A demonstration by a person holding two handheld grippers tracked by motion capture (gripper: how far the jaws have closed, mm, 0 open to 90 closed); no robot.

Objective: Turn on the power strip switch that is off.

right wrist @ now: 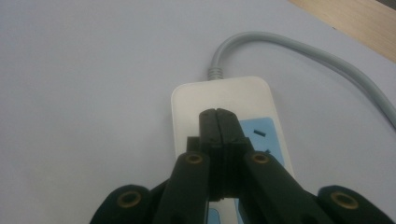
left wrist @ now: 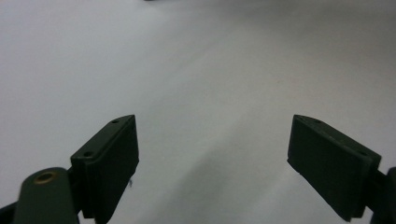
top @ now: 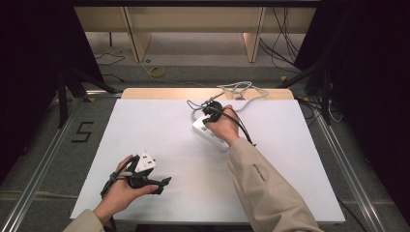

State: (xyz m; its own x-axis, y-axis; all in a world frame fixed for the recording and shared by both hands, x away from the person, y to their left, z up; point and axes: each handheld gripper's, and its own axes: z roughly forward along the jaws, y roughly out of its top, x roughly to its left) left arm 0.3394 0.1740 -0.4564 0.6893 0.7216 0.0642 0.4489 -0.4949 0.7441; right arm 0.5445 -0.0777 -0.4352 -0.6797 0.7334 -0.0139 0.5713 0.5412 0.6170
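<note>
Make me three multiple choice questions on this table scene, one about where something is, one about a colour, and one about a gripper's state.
1. Where does the white plastic power strip lie?
A. far right part of the white table sheet
B. near left corner
C. on the floor

2. What colour are the strip's socket panels?
A. red
B. blue
C. green

3. How do the left gripper jaws stand?
A. shut on a plug
B. shut empty
C. open, nothing between

Answers: 1 A, the high view shows it under the right gripper. 2 B, seen in the right gripper view. 3 C, bare sheet shows between them.
</note>
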